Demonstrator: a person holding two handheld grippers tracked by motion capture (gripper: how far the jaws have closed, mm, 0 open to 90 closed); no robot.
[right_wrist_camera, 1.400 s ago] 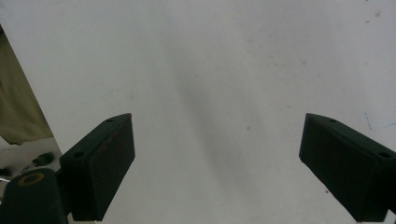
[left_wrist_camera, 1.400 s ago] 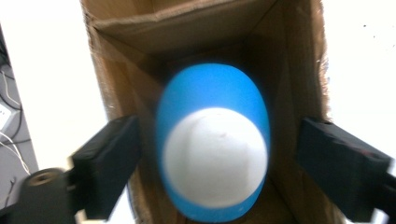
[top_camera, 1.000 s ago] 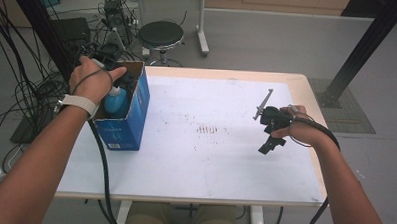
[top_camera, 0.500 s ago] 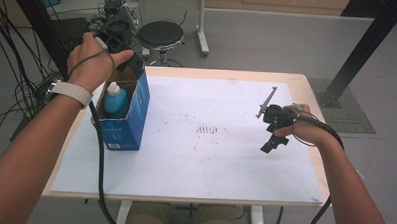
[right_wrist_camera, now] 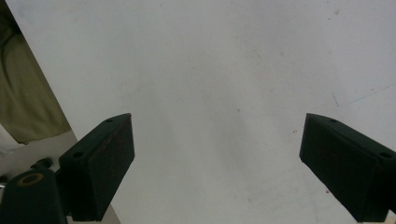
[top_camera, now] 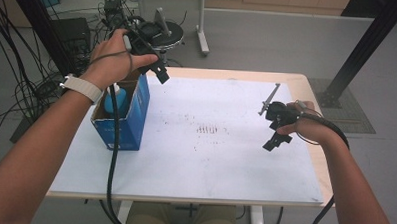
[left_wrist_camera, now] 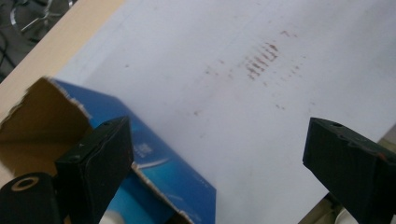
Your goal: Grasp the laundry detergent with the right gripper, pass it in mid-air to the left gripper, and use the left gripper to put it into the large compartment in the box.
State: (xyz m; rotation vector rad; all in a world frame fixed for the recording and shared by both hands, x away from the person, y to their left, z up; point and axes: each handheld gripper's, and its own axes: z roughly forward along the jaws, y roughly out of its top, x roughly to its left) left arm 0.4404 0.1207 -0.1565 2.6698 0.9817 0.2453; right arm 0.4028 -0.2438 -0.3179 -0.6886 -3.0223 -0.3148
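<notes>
Left gripper [top_camera: 155, 65] now empty, above box [top_camera: 122, 117]

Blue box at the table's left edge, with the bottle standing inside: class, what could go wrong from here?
1. The blue box sits at the table edge; a knock from the left gripper above it might push it off.
2. The cable hanging past the box could snag it.
3. The bottle stands upright inside; a torn, open top offers little support if the box tips.

Stool [top_camera: 161, 33] & cables [top_camera: 35, 81] on floor behind white-topped table [top_camera: 210, 157].
</notes>
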